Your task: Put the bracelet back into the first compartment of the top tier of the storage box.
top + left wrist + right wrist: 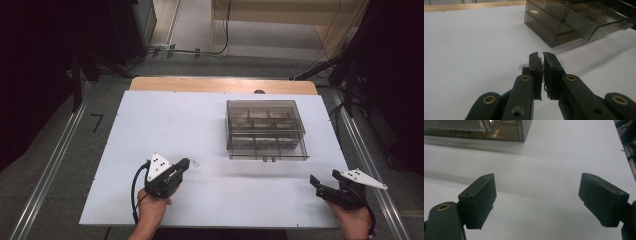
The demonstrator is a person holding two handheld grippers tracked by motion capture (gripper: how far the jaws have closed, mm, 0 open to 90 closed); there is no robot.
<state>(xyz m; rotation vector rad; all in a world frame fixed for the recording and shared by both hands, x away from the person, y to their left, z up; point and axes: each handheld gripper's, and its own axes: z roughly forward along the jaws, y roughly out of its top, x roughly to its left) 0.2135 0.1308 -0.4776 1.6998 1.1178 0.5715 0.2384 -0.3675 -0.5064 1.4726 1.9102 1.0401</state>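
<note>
A smoky see-through compartment box (265, 129) stands on the white table top (165, 120), right of centre; in the left gripper view the box (564, 22) is at the upper right, with its lower tier slid out toward me. My left gripper (186, 162) rests near the front left, its jaws nearly together on a small clear piece (194, 163). That clear piece (523, 66) peeks out on both sides of the left gripper (541, 56). My right gripper (324, 176) sits at the front right, open, with bare table between the jaws (536, 187).
The box's near corner (506, 130) lies beyond the right gripper, at the top left of its view. A wooden strip (222, 85) edges the table's far side. Dark stands and cables (345, 65) flank the table on the floor.
</note>
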